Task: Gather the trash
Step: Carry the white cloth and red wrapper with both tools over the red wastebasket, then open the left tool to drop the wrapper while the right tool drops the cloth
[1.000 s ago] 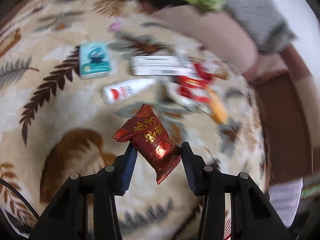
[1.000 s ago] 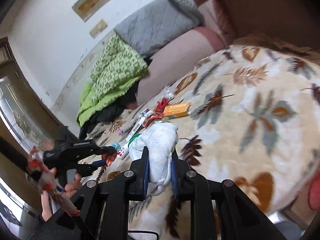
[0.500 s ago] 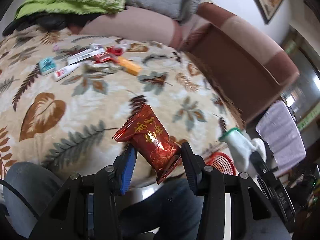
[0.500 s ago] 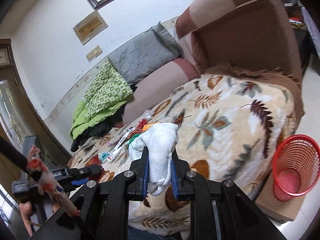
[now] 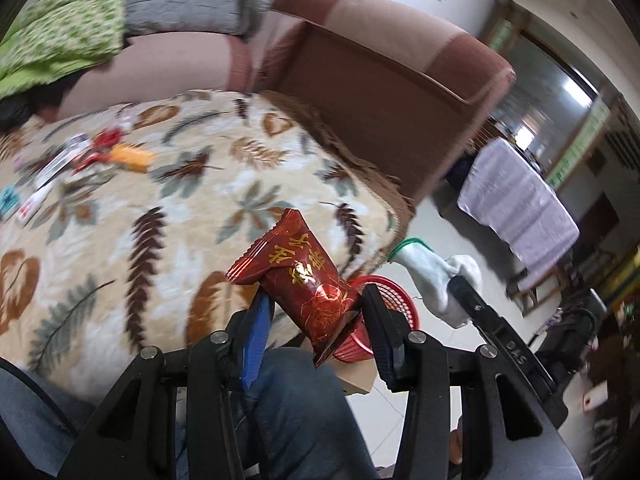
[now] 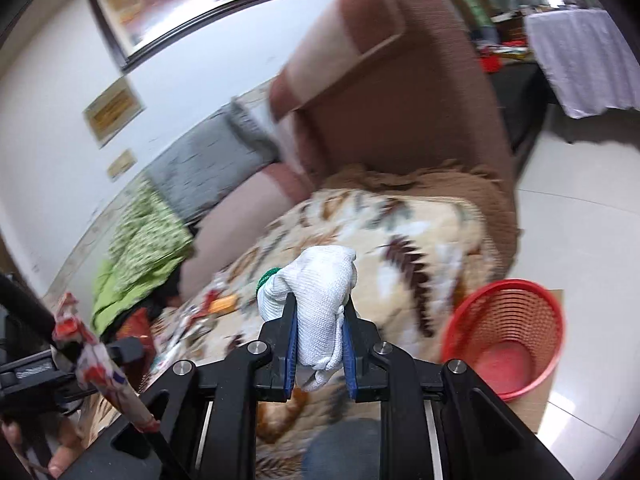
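My left gripper (image 5: 316,316) is shut on a dark red snack wrapper (image 5: 298,278) with gold characters, held in the air over the blanket's edge. Behind the wrapper a red mesh basket (image 5: 394,300) stands on the floor. My right gripper (image 6: 320,344) is shut on a white knit glove (image 6: 320,304) with a green cuff; the glove (image 5: 436,276) also shows at the right of the left wrist view. In the right wrist view the red basket (image 6: 506,334) sits low and to the right of the glove. More trash (image 5: 100,156) lies on the blanket far left.
A leaf-patterned blanket (image 5: 168,184) covers the seat. A brown sofa arm (image 5: 392,88) rises behind it. The basket stands on a cardboard sheet (image 6: 540,396) on white floor tiles. A person's jeans-clad knee (image 5: 296,408) is below the left gripper. A cloth-covered table (image 5: 516,204) stands far right.
Both grippers have swung right, away from the trash pile toward the blanket's edge. The red basket now sits close behind the wrapper and nearer the glove. Neither grip has changed.
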A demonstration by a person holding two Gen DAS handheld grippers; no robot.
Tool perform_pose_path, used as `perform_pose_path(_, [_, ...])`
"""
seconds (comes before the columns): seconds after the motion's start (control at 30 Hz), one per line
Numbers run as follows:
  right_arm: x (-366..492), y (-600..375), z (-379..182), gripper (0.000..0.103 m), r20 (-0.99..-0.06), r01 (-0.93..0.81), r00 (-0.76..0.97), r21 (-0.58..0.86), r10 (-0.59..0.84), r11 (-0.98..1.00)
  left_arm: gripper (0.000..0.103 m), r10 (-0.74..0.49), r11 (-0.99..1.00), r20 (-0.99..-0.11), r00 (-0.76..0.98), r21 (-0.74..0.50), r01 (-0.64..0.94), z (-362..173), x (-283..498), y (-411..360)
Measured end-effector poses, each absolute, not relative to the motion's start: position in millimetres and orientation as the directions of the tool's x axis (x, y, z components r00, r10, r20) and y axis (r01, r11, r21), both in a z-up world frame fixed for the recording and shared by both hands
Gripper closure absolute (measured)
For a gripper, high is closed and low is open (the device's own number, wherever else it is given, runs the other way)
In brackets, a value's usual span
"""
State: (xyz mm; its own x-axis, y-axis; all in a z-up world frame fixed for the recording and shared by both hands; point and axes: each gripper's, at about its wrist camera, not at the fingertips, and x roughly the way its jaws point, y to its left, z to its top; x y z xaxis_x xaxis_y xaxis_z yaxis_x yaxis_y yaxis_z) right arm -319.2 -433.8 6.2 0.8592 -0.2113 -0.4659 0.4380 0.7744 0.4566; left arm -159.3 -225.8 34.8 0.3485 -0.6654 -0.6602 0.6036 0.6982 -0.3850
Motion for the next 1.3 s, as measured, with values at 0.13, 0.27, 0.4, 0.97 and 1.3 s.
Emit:
perform_pose_path(0.13, [-337, -456, 3, 0.083, -0.486, 0.510, 0.828, 0.445, -0.280, 0.736, 0.059, -0.679, 0.661, -0.665, 0.312, -0.370, 0.652, 35, -165, -259])
perform_pose_path(0.27, [-346, -471, 1, 0.083, -0.505, 0.557, 0.801, 0.434, -0.321, 0.708, 0.059, -0.688, 0.624, -0.672, 0.275, -0.352, 0.698, 32, -170, -294])
perform_pose_path(0.4, [-356, -492, -9, 0.083, -0.525, 0.604, 0.773, 0.440, -0.356, 0.664, 0.059, -0.696, 0.575, -0.684, 0.217, -0.351, 0.739, 22, -172, -331])
perform_pose_path(0.97, [-375, -562, -72, 0.082, -0.631, 0.744, 0.659, 0.469, -0.409, 0.476, 0.059, -0.589, 0.452, -0.807, -0.025, -0.355, 0.819, -77, -160, -483])
perform_pose_path(1.3, [-377, -585, -90, 0.064, -0.653, 0.763, 0.643, 0.502, -0.400, 0.406, 0.056, -0.546, 0.440, -0.831, -0.104, -0.390, 0.809, -123, -153, -522])
